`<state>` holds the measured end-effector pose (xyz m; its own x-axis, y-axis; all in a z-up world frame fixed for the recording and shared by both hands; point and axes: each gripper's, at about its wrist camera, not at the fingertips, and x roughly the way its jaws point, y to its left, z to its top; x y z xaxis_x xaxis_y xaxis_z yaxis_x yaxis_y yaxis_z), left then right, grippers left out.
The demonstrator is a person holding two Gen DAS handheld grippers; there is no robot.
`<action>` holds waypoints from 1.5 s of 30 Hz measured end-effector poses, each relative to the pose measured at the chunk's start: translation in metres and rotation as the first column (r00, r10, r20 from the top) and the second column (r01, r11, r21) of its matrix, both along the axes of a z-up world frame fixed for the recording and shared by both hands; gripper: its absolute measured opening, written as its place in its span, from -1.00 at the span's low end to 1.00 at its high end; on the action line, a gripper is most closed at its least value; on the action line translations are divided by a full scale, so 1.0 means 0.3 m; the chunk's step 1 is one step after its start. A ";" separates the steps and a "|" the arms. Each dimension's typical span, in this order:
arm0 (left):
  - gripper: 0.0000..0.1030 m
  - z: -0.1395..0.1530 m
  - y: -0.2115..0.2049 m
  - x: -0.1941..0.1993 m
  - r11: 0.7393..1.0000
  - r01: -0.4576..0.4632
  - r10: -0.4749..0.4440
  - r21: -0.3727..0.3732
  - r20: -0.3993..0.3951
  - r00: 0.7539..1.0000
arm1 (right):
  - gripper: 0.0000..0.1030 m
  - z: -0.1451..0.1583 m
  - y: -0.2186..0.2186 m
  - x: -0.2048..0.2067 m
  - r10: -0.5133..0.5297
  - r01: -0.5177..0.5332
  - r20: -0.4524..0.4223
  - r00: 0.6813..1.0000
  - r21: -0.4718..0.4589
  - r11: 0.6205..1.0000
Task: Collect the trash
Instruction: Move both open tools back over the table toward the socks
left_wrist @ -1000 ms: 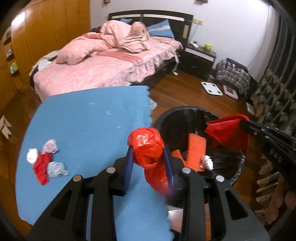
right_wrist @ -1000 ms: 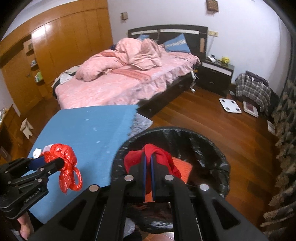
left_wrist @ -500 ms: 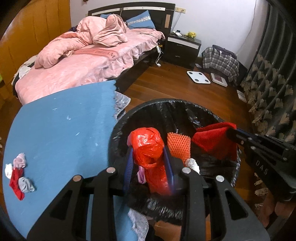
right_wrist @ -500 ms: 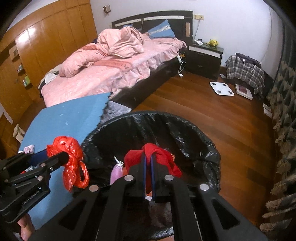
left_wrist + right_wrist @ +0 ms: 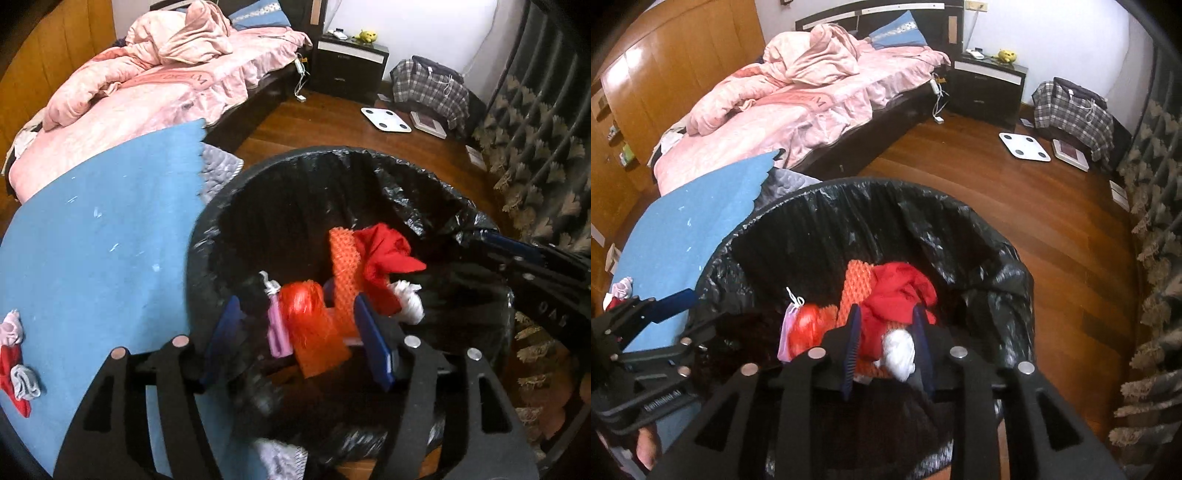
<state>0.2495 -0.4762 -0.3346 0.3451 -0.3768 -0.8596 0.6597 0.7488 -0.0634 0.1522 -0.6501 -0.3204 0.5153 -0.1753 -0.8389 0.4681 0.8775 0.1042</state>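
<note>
A bin with a black liner [image 5: 207,236] [image 5: 1015,266] fills both views from above. My left gripper [image 5: 297,332] hangs over it with its jaws opening. The red plastic bag [image 5: 306,317] is blurred between the pads, touching neither. My right gripper [image 5: 886,343] is also opening over the bin, and the red cloth [image 5: 897,291] lies loose below its pads. An orange mesh piece [image 5: 343,266], a white wad [image 5: 899,350] and a pink item [image 5: 277,328] sit in the bin. Small scraps [image 5: 14,362] remain on the blue mat [image 5: 92,240].
A bed with pink bedding [image 5: 798,103] stands behind the mat. A dark nightstand [image 5: 986,85], a white scale [image 5: 1025,146] and a plaid bag [image 5: 1071,110] are on the wood floor beyond. A patterned curtain [image 5: 1156,221] hangs at the right.
Both grippers came down over the bin and their jaws parted. The red bag left the left pads and the red cloth left the right pads, both dropping among the trash.
</note>
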 end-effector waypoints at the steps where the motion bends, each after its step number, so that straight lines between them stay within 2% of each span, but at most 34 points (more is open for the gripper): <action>1: 0.29 0.009 0.029 -0.003 1.000 -0.008 0.008 0.000 0.008 1.000 | -0.45 0.008 0.010 -0.016 -0.006 0.006 0.009 1.000 0.004 1.000; 5: 0.38 0.058 0.161 -0.005 0.999 -0.040 0.041 -0.010 0.039 0.998 | -0.42 0.044 0.071 -0.066 -0.020 0.019 0.042 0.999 0.020 1.000; 12: 0.40 0.136 0.444 0.007 0.991 -0.132 0.132 -0.002 0.094 0.987 | -0.21 0.114 0.331 -0.072 0.052 -0.051 0.095 0.994 -0.011 0.999; 15: 0.41 0.166 0.605 0.024 0.980 -0.198 0.195 0.015 0.135 0.972 | -0.21 0.125 0.450 -0.053 0.096 -0.097 0.110 0.989 0.002 0.995; 18: 0.41 0.182 0.754 0.046 0.966 -0.259 0.254 0.016 0.141 0.957 | -0.21 0.126 0.602 -0.021 0.164 -0.164 0.114 0.980 -0.005 0.986; 24: 0.41 0.204 1.089 0.095 0.923 -0.381 0.364 0.050 0.205 0.909 | -0.21 0.122 0.878 0.065 0.268 -0.268 0.125 0.955 -0.019 0.963; 29: 0.41 0.210 1.302 0.126 0.893 -0.449 0.430 0.044 0.215 0.877 | -0.21 0.119 1.035 0.139 0.314 -0.314 0.144 0.938 -0.027 0.949; 36: 0.41 0.187 1.466 0.145 0.871 -0.492 0.477 0.015 0.217 0.852 | -0.21 0.088 1.245 0.278 0.387 -0.384 0.170 0.906 -0.053 0.922; 42: 0.40 0.150 1.545 0.183 0.861 -0.509 0.494 0.003 0.229 0.839 | -0.21 0.039 1.350 0.382 0.424 -0.421 0.173 0.889 -0.058 0.905; 45: 0.40 0.122 1.578 0.217 0.859 -0.513 0.503 -0.008 0.207 0.839 | -0.21 0.010 1.385 0.425 0.433 -0.429 0.163 0.887 -0.059 0.901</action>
